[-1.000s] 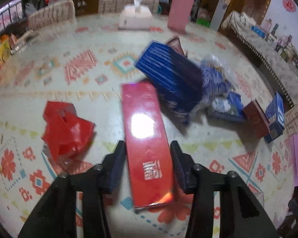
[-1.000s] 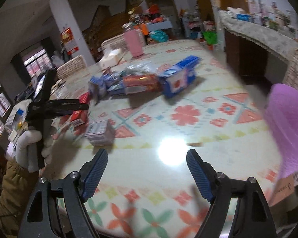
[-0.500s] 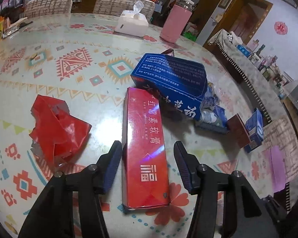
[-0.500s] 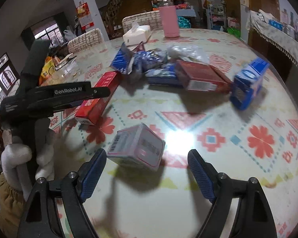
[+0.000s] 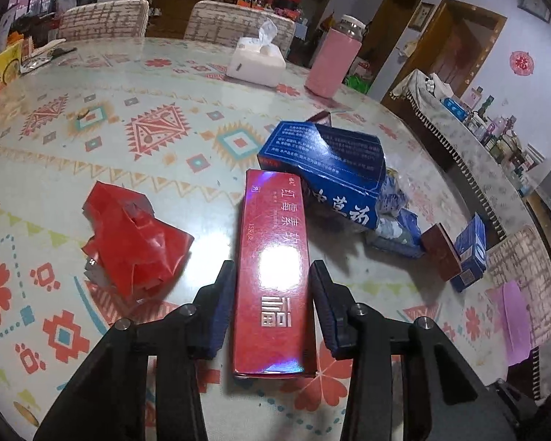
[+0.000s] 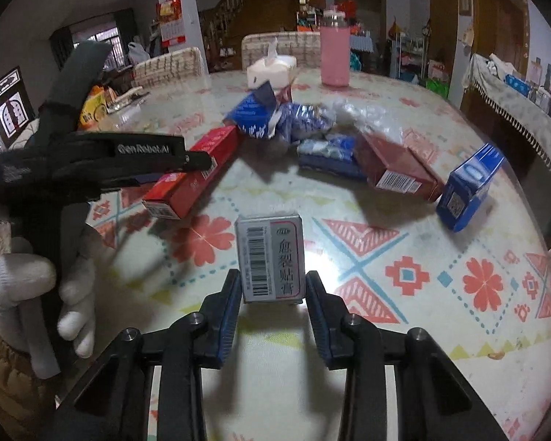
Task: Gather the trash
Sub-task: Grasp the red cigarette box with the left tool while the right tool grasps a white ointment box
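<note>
Two hand-held grippers over a patterned counter (image 5: 136, 84) strewn with empty packaging, each lined up on one box.

Left gripper (image 5: 272, 305): jaws just closed in around a long red box (image 5: 273, 275), now narrow, pads at or almost at its two long sides near the close end. Box lying flat, lengthwise between the fingers, far end pointing away toward a torn blue box (image 5: 330, 169) just beyond. Gripped across the narrow width, probably because that is the only span the jaws can take. Crumpled red wrapper (image 5: 132, 246) to the left of the gripper, apart from it. Small brown box (image 5: 440, 257) and small blue box (image 5: 472, 253) further off to the right.

Right gripper (image 6: 273, 294): jaws just closed sharply, now narrow, pads against both sides of a small grey box (image 6: 272, 261) with a barcode. Box straight ahead between the fingertips, apparently tipped up off the counter, though hard to be sure. Left gripper with its red box visible to the left, held in a white-gloved hand (image 6: 36, 294). More trash ahead: blue wrappers (image 6: 305, 125), brown box, blue box at right.

Tissue box (image 6: 272, 70) and pink bottle (image 6: 335, 55) at the far side, likely not trash. No bin in view.

Judged stage: both grips made, lifts not yet begun.
</note>
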The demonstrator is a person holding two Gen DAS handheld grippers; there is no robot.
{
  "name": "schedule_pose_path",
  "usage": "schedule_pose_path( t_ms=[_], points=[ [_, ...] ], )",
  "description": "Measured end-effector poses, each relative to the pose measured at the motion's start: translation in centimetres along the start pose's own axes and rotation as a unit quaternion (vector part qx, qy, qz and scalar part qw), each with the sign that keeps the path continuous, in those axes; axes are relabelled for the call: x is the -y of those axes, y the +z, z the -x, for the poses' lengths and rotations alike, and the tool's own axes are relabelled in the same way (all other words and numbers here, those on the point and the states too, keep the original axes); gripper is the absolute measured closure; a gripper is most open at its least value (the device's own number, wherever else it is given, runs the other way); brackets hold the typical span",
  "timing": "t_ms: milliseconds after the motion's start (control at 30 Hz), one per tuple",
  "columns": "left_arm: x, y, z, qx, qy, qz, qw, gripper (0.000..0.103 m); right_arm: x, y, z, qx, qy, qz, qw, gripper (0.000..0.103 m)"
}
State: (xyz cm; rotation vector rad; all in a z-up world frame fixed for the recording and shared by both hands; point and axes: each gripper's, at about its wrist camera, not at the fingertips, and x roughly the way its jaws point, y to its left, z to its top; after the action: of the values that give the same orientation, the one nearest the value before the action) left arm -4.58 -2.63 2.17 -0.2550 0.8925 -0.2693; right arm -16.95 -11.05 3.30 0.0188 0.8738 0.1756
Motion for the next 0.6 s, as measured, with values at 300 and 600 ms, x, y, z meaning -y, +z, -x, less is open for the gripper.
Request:
schedule_pose_path(
  t_ms=[300, 600],
  points=[
    [-0.1, -0.2, 0.2, 0.003, 0.002, -0.001, 1.0000, 0.063, 2.2, -0.9, 3.5, 0.025, -0.027, -0.012, 0.999, 0.065],
    [0.1, -0.3, 0.3, 0.010, 0.010, -0.007, 0.9999, 0.063, 3.1, -1.6, 1.7, -0.004, -0.022, -0.024, 0.999, 0.060]
  ],
)
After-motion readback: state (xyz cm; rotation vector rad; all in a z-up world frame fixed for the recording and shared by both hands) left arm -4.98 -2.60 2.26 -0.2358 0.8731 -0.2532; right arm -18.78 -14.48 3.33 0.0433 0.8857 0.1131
